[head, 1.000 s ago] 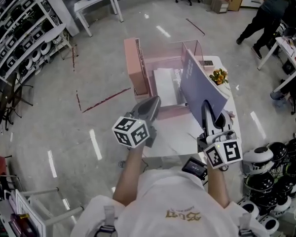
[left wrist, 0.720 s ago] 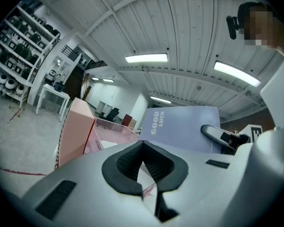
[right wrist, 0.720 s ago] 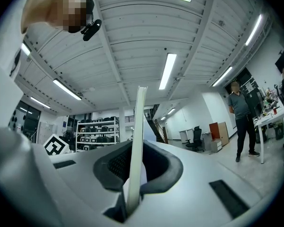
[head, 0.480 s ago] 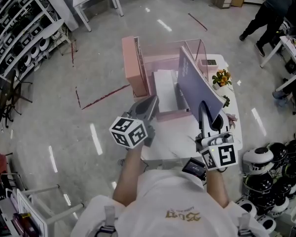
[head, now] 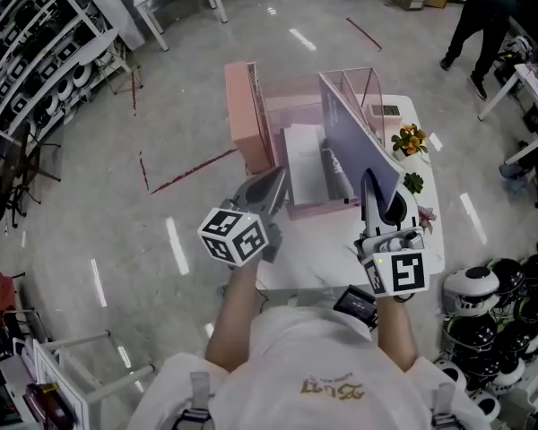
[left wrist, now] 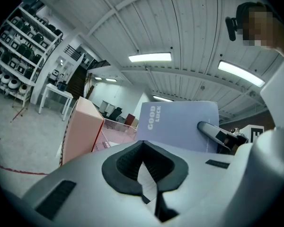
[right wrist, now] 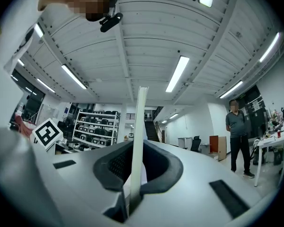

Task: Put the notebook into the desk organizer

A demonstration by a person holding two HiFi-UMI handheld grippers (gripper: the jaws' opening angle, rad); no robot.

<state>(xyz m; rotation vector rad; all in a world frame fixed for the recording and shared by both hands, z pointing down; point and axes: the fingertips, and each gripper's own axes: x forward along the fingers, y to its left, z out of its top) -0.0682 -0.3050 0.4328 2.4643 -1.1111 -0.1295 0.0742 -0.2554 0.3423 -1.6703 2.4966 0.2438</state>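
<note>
The right gripper (head: 371, 186) has its jaws clamped on the near edge of the lavender notebook (head: 354, 137), holding it upright over the right side of the pink desk organizer (head: 244, 119) on the white table (head: 309, 262). The left gripper (head: 276, 186), jaws together and empty, hovers alongside. Judging by this, lowering the notebook into a slot and letting go remain.

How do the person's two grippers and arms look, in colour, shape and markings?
The left gripper and the right gripper have smooth, rounded grey shells with black padding inside the jaws. The left cube and the right cube bear black-and-white square markers. The person wears a white short-sleeved shirt with gold print.
</note>
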